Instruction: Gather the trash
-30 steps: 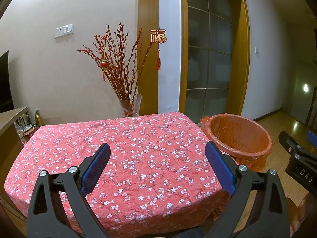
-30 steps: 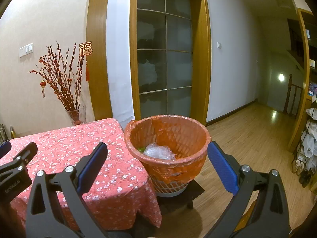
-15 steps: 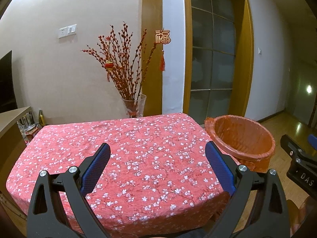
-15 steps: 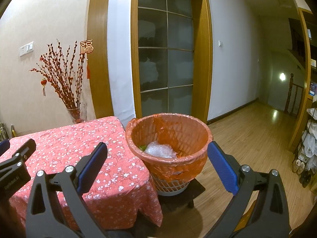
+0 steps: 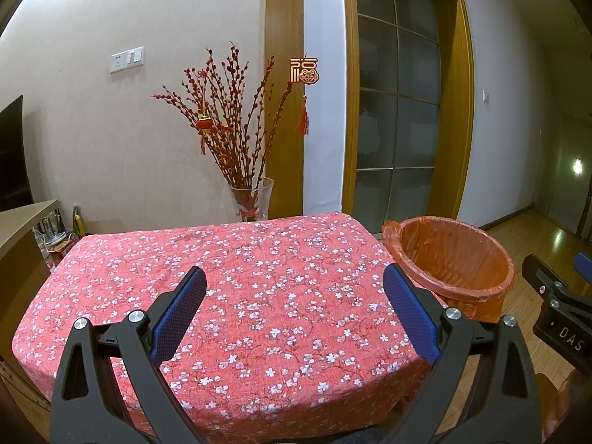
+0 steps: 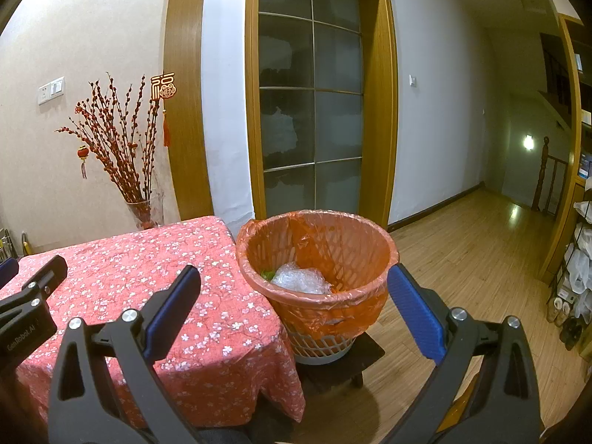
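Note:
A waste basket (image 6: 325, 259) lined with an orange bag stands on a low dark stool to the right of the table; clear crumpled plastic (image 6: 301, 277) and something green lie inside. In the left wrist view the same waste basket (image 5: 449, 259) shows at the table's right edge. My left gripper (image 5: 294, 310) hangs open above the red flowered tablecloth (image 5: 236, 273), nothing between its blue pads. My right gripper (image 6: 294, 307) is open too, in front of the basket and a little above its rim. No loose trash shows on the cloth.
A glass vase (image 5: 251, 199) with red branches stands behind the table by the wall. A shelf unit (image 5: 22, 236) is at the left. Glass doors (image 6: 310, 111) rise behind the basket. Wooden floor (image 6: 473, 244) runs right toward a shoe rack (image 6: 577, 277).
Both grippers have drawn back and risen slightly, so table and basket sit lower and farther in view. Both stay open.

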Action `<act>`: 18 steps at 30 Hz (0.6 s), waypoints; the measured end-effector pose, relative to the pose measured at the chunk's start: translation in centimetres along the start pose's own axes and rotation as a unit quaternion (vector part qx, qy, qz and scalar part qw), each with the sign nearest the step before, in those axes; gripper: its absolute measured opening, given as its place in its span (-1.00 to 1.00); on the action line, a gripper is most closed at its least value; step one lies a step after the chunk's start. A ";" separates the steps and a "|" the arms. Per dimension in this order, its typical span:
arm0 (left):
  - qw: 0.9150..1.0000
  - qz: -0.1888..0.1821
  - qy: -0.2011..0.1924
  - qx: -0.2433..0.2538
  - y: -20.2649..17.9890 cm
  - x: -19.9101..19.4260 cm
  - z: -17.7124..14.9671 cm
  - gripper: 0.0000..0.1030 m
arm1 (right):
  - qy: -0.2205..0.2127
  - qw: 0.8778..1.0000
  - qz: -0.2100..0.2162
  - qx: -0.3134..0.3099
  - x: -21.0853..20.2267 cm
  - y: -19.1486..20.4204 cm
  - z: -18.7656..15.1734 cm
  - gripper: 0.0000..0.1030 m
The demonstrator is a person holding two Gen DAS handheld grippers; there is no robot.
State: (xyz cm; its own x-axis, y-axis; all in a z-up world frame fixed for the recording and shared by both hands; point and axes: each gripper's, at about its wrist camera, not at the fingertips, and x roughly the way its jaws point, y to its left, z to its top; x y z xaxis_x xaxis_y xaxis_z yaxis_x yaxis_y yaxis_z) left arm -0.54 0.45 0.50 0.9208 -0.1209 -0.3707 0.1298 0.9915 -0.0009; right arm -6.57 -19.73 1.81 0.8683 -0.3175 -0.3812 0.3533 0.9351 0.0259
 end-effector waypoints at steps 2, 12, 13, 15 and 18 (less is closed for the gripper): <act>1.000 0.000 0.001 0.001 -0.1 0.0 0.1 0.85 | 0.000 1.000 0.000 0.000 0.0 0.0 0.0 0.92; 1.000 -0.001 0.003 0.000 0.0 0.1 0.2 0.85 | 0.000 1.000 0.001 0.000 0.0 -0.1 -0.1 0.92; 1.000 -0.001 0.003 0.000 0.0 0.1 0.2 0.85 | 0.000 1.000 0.000 0.000 0.0 -0.1 -0.1 0.92; 1.000 -0.001 0.003 0.000 0.0 0.1 0.2 0.85 | 0.000 1.000 0.001 0.000 0.0 -0.1 -0.1 0.92; 1.000 -0.001 0.004 0.000 0.1 0.1 0.2 0.86 | 0.000 1.000 0.001 0.000 0.0 -0.1 -0.1 0.92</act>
State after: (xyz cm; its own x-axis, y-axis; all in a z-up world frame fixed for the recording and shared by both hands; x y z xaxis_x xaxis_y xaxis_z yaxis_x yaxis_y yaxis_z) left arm -0.33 0.48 0.60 0.9175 -0.1233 -0.3781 0.1323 0.9912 -0.0020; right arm -6.61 -19.80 1.68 0.8684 -0.3161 -0.3820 0.3520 0.9356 0.0262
